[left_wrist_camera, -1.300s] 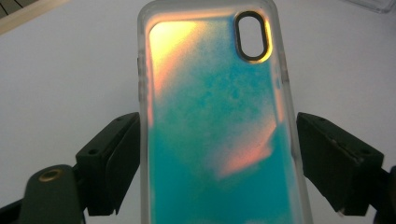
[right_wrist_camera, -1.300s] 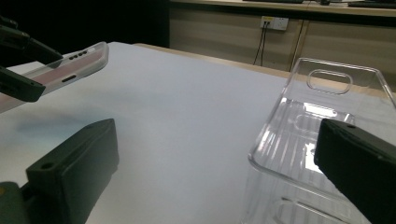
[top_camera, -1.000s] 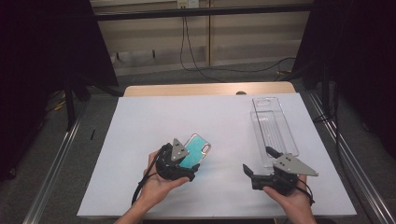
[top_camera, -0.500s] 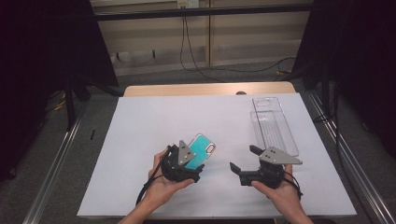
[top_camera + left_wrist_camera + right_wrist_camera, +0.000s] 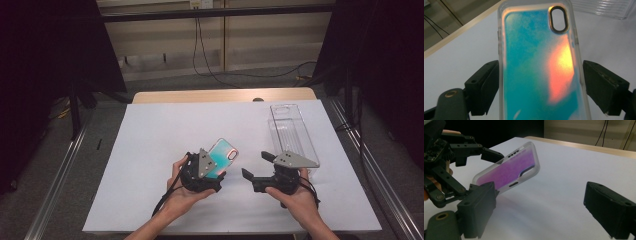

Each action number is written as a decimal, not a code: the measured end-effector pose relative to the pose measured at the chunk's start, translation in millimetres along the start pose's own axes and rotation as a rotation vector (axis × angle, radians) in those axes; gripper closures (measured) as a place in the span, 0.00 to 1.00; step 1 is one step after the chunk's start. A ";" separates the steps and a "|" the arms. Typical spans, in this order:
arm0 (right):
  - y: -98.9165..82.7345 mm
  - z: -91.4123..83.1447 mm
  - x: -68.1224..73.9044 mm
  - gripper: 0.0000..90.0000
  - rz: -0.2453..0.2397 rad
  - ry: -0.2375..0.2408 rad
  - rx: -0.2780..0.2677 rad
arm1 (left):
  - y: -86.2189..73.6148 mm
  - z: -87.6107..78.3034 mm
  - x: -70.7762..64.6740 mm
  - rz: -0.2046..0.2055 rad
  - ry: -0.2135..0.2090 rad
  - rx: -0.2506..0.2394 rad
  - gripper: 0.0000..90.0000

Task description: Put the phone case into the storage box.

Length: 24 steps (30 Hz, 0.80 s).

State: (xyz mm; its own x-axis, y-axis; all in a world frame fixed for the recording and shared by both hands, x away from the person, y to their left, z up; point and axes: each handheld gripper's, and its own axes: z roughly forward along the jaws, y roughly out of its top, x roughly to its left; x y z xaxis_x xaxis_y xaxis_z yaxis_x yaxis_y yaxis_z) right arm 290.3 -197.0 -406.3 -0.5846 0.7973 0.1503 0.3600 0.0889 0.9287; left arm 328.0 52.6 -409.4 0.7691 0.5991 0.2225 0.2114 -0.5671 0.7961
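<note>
A phone case (image 5: 223, 153) with a teal, iridescent back is held tilted above the white sheet, its camera hole at the far end. My left gripper (image 5: 212, 167) is shut on its long edges; in the left gripper view the case (image 5: 536, 67) spans the gap between both jaws. My right gripper (image 5: 257, 165) hovers just right of it, pointing left. Its jaws have just been closing a little and stand open with nothing between them. From the right gripper view (image 5: 541, 207) the case (image 5: 506, 171) looks purple and lies ahead at the left.
A white sheet (image 5: 165, 135) covers the wooden table (image 5: 220, 95). A clear plastic tray (image 5: 291, 132) lies at the back right, just beyond my right hand. Dark frames and cables stand past the table's far edge.
My right gripper has moved left, from beside the clear tray to close by the held case. The left hand and the case have stayed in place.
</note>
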 end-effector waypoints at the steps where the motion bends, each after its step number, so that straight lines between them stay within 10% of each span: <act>1: 0.0 0.5 -0.3 0.12 0.005 0.001 0.004 | 0.5 1.0 -1.2 0.006 0.003 -0.005 0.19; 24: 10.5 15.0 0.0 0.28 0.137 0.019 0.145 | -1.3 3.7 -20.5 0.088 0.084 -0.067 0.19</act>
State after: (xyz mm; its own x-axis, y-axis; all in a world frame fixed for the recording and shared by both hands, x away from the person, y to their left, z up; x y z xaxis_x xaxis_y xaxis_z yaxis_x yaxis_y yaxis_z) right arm 305.0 -187.1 -401.6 -0.5364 0.7964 0.2794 0.5373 0.0670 0.8407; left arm 314.1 39.0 -417.0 0.7289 0.5955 0.3378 0.1020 -0.5823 0.8065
